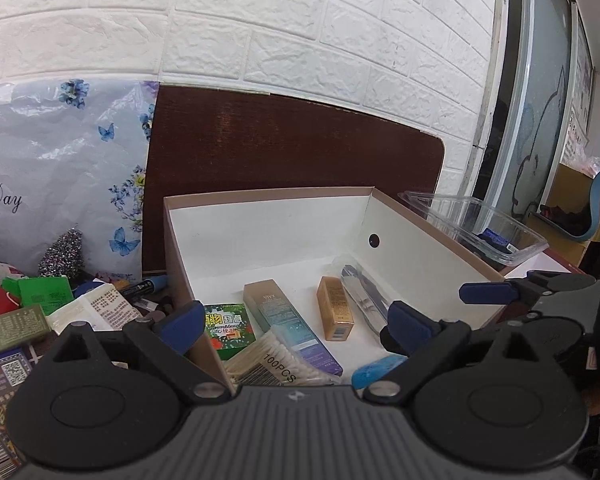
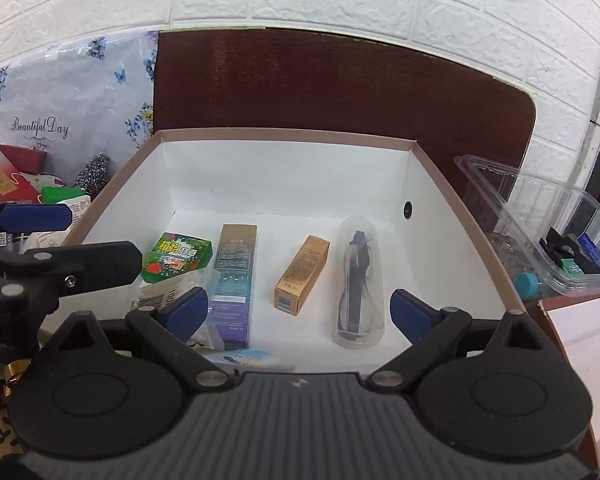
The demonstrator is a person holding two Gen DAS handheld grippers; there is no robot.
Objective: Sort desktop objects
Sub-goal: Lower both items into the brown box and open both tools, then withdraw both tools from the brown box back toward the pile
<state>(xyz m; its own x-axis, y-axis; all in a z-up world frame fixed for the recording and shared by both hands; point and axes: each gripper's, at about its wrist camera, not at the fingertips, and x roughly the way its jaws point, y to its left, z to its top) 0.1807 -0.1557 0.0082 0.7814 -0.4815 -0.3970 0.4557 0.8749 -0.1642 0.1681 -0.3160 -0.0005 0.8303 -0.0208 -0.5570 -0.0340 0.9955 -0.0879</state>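
Cardboard box [image 2: 112, 184] sits on the counter [image 2: 340, 92] against the brick wall, and it already has sorted stuff in it: green pack [image 2: 178, 256], long teal carton [image 2: 234, 280], gold carton [image 2: 302, 274], clear tube case [image 2: 360, 280], cotton swab bag [image 1: 268, 358] near the front wall. My left tool [image 1: 296, 324] hangs over the box's front-left corner, jaws wide apart, nothing held. My right tool [image 2: 296, 310] is over the box interior, also spread wide and empty. Unsorted pile is left of the box: green carton [image 1: 44, 294], white carton [image 1: 96, 310], olive carton [image 1: 14, 328], marker [image 1: 142, 286]. I'd guess the left tool goes there next. Small cartons look light and stiff but crushable, so pinch across the narrow faces mid-length, gentle squeeze. Marker is round and probably slick, so take it mid-barrel, square on. Clear plastic tray [image 2: 540, 216] right of the box holds a few dark bits, can't tell what
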